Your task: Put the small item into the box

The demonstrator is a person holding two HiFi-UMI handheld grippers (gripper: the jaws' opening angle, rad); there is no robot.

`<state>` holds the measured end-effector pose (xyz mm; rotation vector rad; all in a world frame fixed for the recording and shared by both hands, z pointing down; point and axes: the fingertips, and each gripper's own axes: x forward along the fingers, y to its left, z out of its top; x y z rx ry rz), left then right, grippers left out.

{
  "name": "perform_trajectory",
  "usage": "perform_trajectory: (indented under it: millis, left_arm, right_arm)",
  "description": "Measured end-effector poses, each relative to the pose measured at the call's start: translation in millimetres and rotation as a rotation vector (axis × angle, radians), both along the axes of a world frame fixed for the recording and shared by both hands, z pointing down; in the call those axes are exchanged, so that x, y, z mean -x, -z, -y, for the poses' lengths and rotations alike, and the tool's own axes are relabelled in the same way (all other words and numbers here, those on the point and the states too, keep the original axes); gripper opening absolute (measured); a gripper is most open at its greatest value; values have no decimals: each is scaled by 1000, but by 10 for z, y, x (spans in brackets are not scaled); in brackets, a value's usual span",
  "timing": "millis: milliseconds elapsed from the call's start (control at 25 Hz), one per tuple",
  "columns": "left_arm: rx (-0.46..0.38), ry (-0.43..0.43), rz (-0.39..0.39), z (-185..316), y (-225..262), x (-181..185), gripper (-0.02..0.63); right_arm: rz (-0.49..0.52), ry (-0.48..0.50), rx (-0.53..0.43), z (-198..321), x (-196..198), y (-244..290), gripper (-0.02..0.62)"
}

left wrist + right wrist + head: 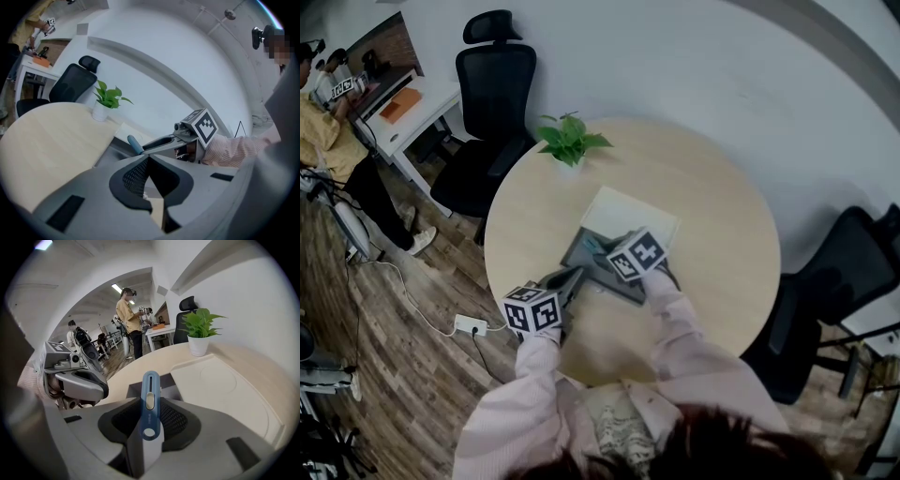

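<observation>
**Blue cutter carried over the open box, not yet inside**

Head view: on the round table [712, 187] the dark box [581, 253] lies open, with its pale lid [628, 216] just beyond it, so the way in is free. The right gripper [602, 251] reaches over the box, tipped downward. The left gripper [569, 281] sits at the box's near left corner, seemingly kept out of the way.

Left gripper view: the left gripper's [149, 161] jaws are pressed together with nothing seen between them. Opposite, the right gripper [146, 146] holds the cutter [135, 144] nose-first above the box [111, 150].

Right gripper view: the right gripper's [149, 416] jaws pinch the cutter [150, 383] by its tail. Its front end juts out over the box [171, 391], likely so that it drops straight in once the jaws part. A plant [199, 329] stands beyond the lid [225, 390].
</observation>
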<state>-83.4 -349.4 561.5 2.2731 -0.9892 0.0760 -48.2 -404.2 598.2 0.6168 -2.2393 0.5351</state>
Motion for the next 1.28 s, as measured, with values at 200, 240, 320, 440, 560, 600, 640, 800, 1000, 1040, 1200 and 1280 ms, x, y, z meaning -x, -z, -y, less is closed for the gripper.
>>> perform_trajectory:
  millis: [200,240,320,440,560,600,640,800,1000,1040,1200,1280]
  left_arm:
    - [26,-1,-7,-16,-69,-8,9]
    - [31,-3,-8,-22,-80,-10,9]
    - [42,-9,-9,-46,-103,-17,9]
    - [58,-18,-10,-68,-133,-34,9]
    - [70,-22,-14,-69,-155,-44,9]
    - [73,-21,-15,-71,-160,-42,9]
    - [76,-21,-16,-74,-165,-40,9]
    - [88,-25,-19,-94,-198,-55,9]
    - [103,-32,-21,-96,-258,-59,9]
    - [106,-32,-22,-102,-262,-59,9]
    - [116,-32,-23,-119,-275,-62,9]
    - [119,-33,-24,-124,-287,-69,9]
  right_arm:
    - [-33,9,28,15,7,-115,126]
    - [-45,12,35,16,9,-143,126]
    - [-70,20,49,2,18,-202,126]
    - [-95,31,66,-6,30,-282,126]
    - [-109,42,81,-11,36,-337,126]
    - [-113,45,85,-15,41,-351,126]
    - [-119,47,89,-20,44,-364,126]
    - [-143,55,117,-64,47,-456,126]
    - [-177,58,139,-79,36,-580,126]
    - [-182,58,144,-89,30,-597,126]
    - [-198,58,153,-109,12,-640,126]
    - [-207,56,156,-114,3,-663,126]
